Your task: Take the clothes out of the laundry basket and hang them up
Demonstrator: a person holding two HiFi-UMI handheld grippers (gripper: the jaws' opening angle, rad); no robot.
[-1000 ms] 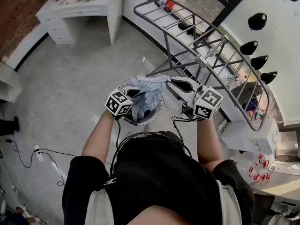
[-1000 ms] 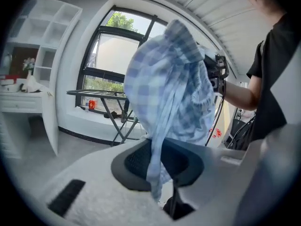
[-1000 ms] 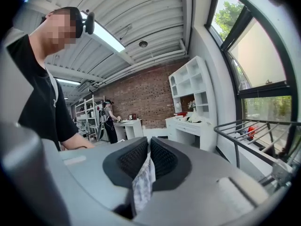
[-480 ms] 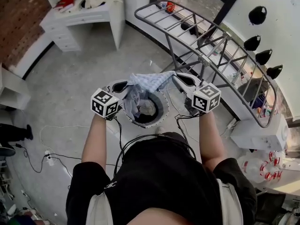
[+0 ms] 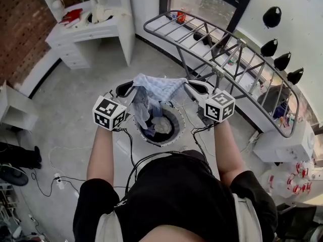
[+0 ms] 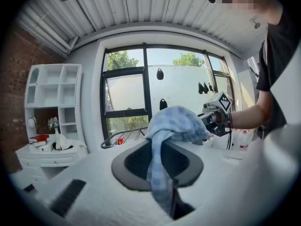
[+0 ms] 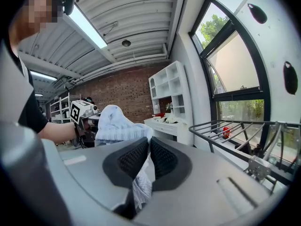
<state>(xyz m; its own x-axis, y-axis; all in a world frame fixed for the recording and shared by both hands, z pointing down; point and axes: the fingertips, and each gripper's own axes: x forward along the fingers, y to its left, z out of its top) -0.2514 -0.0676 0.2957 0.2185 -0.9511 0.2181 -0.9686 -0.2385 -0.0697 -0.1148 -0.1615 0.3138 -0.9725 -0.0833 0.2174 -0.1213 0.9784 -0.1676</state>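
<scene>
Head camera peers steeply down; left gripper (image 5: 130, 88) and right gripper (image 5: 191, 86) cameras look level, close-up, all sharing the pale-blue checked cloth (image 5: 159, 87) at twelve o'clock.

Daylight pours through the large window (image 6: 124, 91), bright and slightly washed out at the head view's upper right. A ceiling strip lamp (image 7: 87, 27) glares. Both gripper views bulge fisheye-style, with black corners and a soft, blurred foreground.

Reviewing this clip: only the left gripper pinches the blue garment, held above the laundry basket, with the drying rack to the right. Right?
Not quite: both grip it. The right gripper view shows the right gripper shut on the blue garment too, as the left gripper is. It does hang above the laundry basket, drying rack to the right.
</scene>
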